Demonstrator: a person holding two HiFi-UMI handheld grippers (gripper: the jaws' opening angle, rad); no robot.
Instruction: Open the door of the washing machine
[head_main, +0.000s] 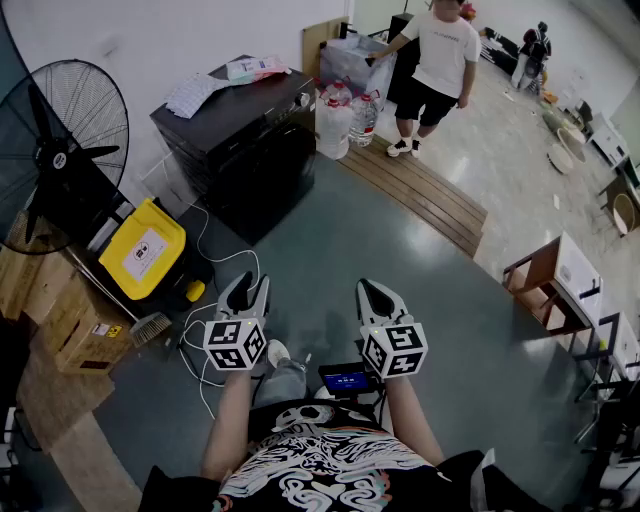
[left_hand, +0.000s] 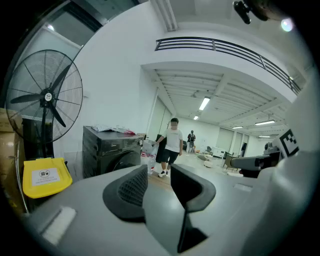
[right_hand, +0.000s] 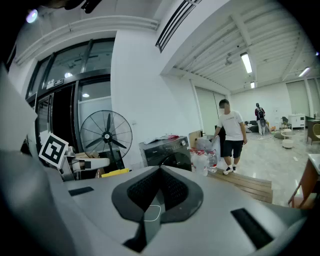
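Observation:
The washing machine (head_main: 250, 140) is a black front-loader against the white wall at the back left, with its round door closed and papers on its top. It also shows in the left gripper view (left_hand: 112, 150) and the right gripper view (right_hand: 167, 150), some way off. Both grippers hang in the air over the grey floor, well short of the machine. My left gripper (head_main: 245, 290) is open, and nothing sits between its fingers (left_hand: 127, 192). My right gripper (head_main: 378, 293) is shut and empty, its pads (right_hand: 150, 187) pressed together.
A big black fan (head_main: 60, 160) and a yellow floor sign (head_main: 145, 250) stand left of the machine, with cardboard boxes (head_main: 70, 310) nearer me. Large water bottles (head_main: 345, 120) and a person (head_main: 440, 60) are beyond it. A low wooden step (head_main: 420, 190) runs to the right, and small tables (head_main: 560, 280) stand far right.

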